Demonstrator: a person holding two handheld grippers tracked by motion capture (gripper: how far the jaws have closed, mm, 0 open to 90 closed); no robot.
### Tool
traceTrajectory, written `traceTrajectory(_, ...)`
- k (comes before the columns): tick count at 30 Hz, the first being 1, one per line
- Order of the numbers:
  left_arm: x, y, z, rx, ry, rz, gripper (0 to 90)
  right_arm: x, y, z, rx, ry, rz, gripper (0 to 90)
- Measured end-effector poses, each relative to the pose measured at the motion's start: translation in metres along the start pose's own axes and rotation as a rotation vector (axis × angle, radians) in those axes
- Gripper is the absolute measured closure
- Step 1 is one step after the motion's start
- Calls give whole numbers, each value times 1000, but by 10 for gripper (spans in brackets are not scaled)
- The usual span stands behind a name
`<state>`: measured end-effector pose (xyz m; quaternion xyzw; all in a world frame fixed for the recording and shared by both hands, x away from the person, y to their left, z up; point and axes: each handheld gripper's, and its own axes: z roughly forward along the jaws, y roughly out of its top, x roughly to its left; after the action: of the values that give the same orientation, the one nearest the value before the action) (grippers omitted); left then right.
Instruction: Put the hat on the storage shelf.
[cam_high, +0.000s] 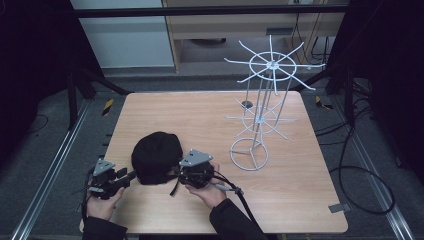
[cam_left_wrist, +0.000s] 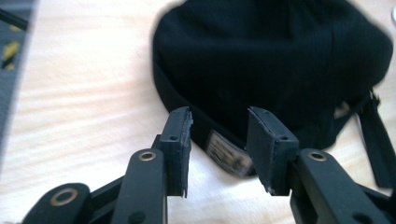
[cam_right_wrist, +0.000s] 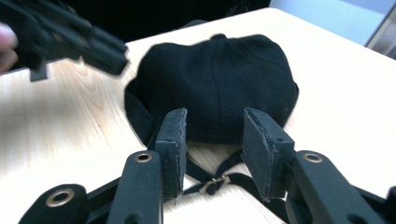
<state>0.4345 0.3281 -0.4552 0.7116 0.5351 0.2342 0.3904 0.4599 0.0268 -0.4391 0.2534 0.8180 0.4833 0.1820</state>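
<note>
Now both grippers close in on a black cap (cam_high: 156, 156) lying crown-up at the lower left of the wooden surface (cam_high: 300, 200), well apart from the white wire rack (cam_high: 260, 115) standing at upper right. The left gripper (cam_high: 131, 176) comes at the cap's rim from the left of the frame, the right gripper (cam_high: 179, 172) from the right, beside the dangling strap (cam_right_wrist: 219, 179). In both gripper views the fingers stand released, gapped and grasping nothing.

The step in hand looks like a two-sided pickup. It likely goes best if each pair of fingers straddles the stiff rim band, the left near the label (cam_left_wrist: 229, 156), and clenches on a single layer of fabric, both lifting evenly so the cap keeps its shape and the strap does not snag.

Whether a brim lies on the far side is hard to make out. The label's print is blurred, and the rack's lower prongs merge against the surface.
</note>
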Motion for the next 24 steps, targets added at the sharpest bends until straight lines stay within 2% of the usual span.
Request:
traceTrajectory(5,0,12,-4,-70,-38,17,498,-4,-1,-8,4,-16,-1,570)
traceTrajectory(7,-6,20,-7,-95,-61,37,467,-8,-1,-14,-1,-28,1,556)
traceTrajectory(11,-20,37,-11,-118,-77,90,424,-17,-4,-31,-16,-54,15,533)
traceTrajectory(14,-30,50,-9,-121,-98,112,394,-24,-11,-46,-32,-63,59,519)
traceTrajectory(17,-37,59,-4,-126,-106,117,390,-30,-19,-61,-33,-81,70,492)
traceTrajectory(22,-47,66,11,-94,-100,130,388,-42,-37,-89,-37,-114,94,447)
traceTrajectory(23,-47,66,11,-94,-100,130,388,-42,-37,-89,-37,-114,94,447)
traceTrajectory(24,-49,67,16,-83,-98,132,389,-48,-48,-103,-35,-139,103,427)
